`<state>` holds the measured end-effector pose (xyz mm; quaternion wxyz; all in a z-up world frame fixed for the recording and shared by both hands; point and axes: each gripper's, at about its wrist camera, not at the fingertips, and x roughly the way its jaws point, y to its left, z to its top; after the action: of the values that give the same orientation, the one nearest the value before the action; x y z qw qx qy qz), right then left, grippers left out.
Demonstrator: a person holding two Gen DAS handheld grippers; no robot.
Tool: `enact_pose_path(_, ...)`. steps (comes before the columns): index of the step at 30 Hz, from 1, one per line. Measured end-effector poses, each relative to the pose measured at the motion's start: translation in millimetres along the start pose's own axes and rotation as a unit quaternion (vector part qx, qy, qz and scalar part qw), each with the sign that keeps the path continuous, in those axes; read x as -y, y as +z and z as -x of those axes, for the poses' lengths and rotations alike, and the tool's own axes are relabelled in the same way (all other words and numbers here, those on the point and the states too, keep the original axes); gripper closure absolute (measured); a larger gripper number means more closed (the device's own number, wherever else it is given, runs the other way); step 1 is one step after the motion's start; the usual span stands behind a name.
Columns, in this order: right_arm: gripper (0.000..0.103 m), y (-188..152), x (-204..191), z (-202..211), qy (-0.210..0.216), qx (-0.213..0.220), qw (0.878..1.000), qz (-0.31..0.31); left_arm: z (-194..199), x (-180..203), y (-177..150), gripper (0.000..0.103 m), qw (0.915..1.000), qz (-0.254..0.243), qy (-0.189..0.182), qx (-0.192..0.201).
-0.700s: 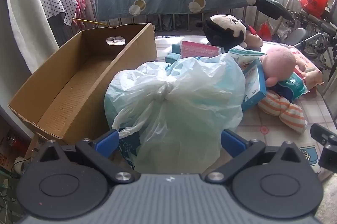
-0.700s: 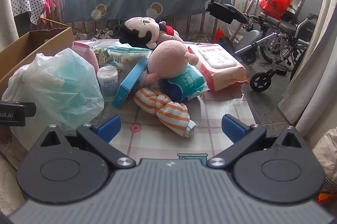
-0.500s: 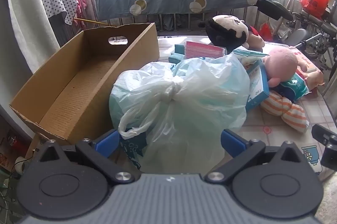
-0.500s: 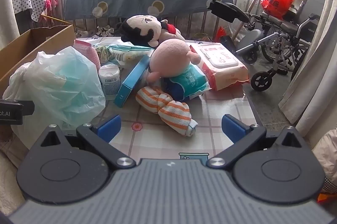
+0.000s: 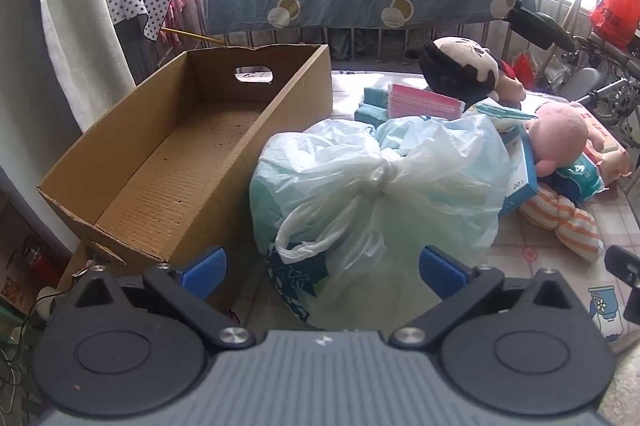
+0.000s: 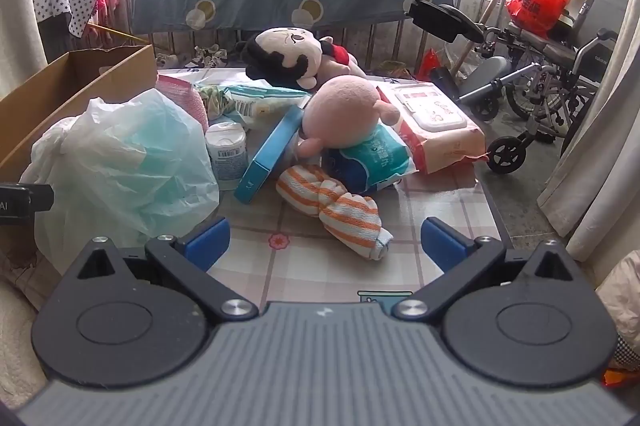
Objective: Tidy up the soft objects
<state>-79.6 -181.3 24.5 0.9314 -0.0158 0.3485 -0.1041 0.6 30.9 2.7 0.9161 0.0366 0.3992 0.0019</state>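
striped orange-white cloth roll (image 6: 334,214) lengthwise toward the near right, both hand-held grippers (image 5: 322,272) (image 6: 325,241) spread, empty

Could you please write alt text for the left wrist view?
A knotted plastic bag sits between the open left gripper fingers, untouched. An empty cardboard box stands left of it; plush toys lie right.

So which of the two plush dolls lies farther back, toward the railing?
The black-haired plush doll, lying behind the bald pink plush doll, which rests on the tissue pack.
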Motion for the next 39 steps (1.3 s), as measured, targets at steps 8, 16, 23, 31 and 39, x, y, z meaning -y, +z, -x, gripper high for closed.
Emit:
enact_pose_path(8,0.001,3,-6,1,-0.001,-0.002,1.000,0.009,1,-8,0,0.000,1.0000,0.007,0.000,0.002)
enact_pose_path(16,0.001,2,-9,0,-0.001,-0.004,1.000,0.012,0,-12,1,0.000,0.9999,0.011,0.005,0.000)
enact_pose_path(23,0.001,2,-9,-1,0.001,-0.004,1.000,0.013,-1,-11,1,0.000,0.9999,0.010,0.005,-0.001)
enact_pose_path(31,0.001,2,-9,-1,0.001,-0.003,1.000,0.014,-1,-11,1,0.000,0.9999,0.010,0.006,-0.002)
enact_pose_path(39,0.001,1,-10,-2,0.002,-0.004,1.000,0.013,-1,-11,1,0.000,0.9999,0.010,0.006,-0.002)
